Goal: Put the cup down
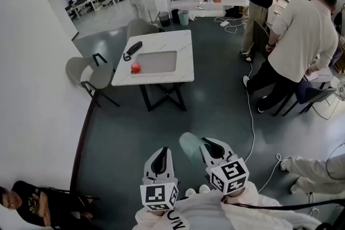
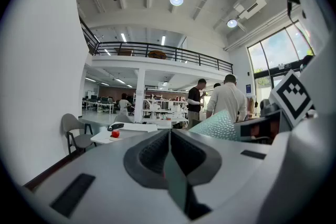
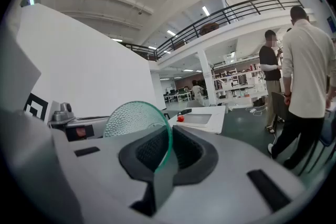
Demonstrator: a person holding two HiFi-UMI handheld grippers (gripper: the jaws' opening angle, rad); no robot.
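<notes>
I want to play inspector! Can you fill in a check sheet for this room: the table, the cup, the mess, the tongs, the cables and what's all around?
Surface: white table with a grey inset, ahead across the dark floor.
Job's things: green bumpy glass cup, up in the air, not yet on the table.
Clutter: round red thing and black thing on the table's left part.
Grippers: right tongs shut on the cup's wall; left tongs shut, nothing in them.
Cables: white cable runs over the floor at the right.
Surroundings: grey chairs by the table; people stand at the right.
</notes>
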